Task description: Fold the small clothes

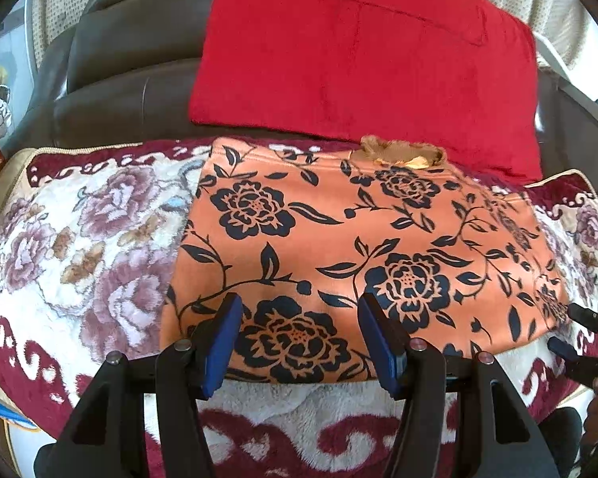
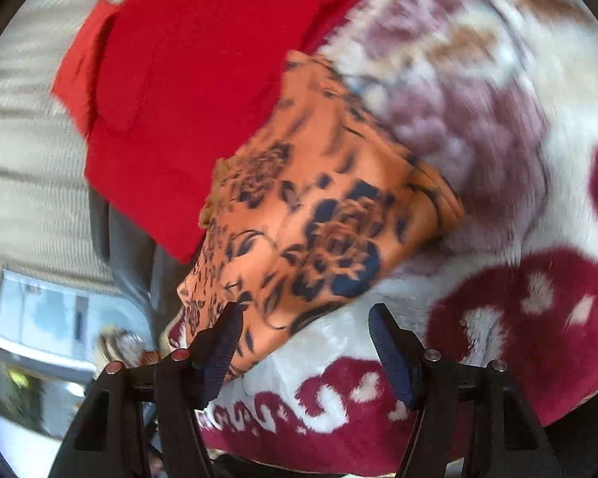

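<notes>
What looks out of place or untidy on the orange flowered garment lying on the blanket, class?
On the orange flowered garment, a ragged brownish, frayed-looking patch sits at the far edge, beside the red cloth. It breaks an otherwise smooth outline. Whether it is a tear or fuzzy trim cannot be told.

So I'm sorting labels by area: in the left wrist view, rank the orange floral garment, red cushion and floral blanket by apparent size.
1. Floral blanket, though partly covered.
2. and 3. Orange floral garment and red cushion: too close to rank; the garment is nearer.

One orange floral garment (image 1: 355, 255), one red cloth (image 1: 362, 59) — two grippers.
</notes>
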### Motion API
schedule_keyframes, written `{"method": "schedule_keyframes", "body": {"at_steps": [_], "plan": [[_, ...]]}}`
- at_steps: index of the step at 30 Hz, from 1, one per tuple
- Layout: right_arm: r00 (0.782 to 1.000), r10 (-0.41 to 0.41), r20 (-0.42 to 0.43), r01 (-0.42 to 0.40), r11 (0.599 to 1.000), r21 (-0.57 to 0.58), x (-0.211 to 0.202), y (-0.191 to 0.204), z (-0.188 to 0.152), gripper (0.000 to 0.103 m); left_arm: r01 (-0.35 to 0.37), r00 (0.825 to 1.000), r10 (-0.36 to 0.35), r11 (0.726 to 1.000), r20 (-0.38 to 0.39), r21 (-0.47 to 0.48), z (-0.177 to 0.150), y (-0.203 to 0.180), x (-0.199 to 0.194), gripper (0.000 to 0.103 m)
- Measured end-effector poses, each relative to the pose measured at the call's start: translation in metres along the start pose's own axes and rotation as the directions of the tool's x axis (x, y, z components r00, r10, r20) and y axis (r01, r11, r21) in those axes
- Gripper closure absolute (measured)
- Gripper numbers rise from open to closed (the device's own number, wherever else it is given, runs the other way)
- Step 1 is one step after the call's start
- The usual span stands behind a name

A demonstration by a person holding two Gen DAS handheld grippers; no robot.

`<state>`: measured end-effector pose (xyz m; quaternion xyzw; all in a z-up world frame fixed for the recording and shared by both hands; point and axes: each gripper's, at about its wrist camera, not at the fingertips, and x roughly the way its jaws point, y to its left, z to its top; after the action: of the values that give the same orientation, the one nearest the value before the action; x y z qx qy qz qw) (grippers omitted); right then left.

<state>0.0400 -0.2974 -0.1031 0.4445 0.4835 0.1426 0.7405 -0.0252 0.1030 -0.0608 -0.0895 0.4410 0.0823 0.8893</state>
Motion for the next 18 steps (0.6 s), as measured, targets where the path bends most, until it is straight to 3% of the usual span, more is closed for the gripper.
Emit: {"method": "schedule_keyframes", "body": {"at_steps": [8,10,11,14,18], "plan": [[0.993,0.010,0.116,-0.023,0.994,0.109,0.004,-0.007,0.021,0.036,-0.029,0.999,0.028,0.999,-0.045,-0.024,0.006,0.000,0.021,0.042],[0.991,-0.037,0.131,0.025,0.995,0.092,0.007,-0.004,0.025,0.052,-0.027,0.998,0.025,0.999,-0.052,-0.023,0.006,-0.001,0.024,0.042],[0.991,-0.059,0.118,0.047,0.994,0.096,0.013,-0.004,0.028,0.080,-0.027,0.998,0.026,0.999,-0.055,-0.021,0.005,-0.001,0.025,0.042],[0.984,-0.121,0.130,0.118,0.992,0.033,0.015,0.008,0.029,0.091,-0.022,0.998,0.021,1.000,-0.055,-0.018,0.005,0.000,0.024,0.042],[0.952,-0.171,0.253,0.203,0.973,-0.109,-0.007,0.052,0.018,0.092,-0.026,0.999,0.025,0.999,-0.046,-0.020,0.006,0.003,0.023,0.042]]}}
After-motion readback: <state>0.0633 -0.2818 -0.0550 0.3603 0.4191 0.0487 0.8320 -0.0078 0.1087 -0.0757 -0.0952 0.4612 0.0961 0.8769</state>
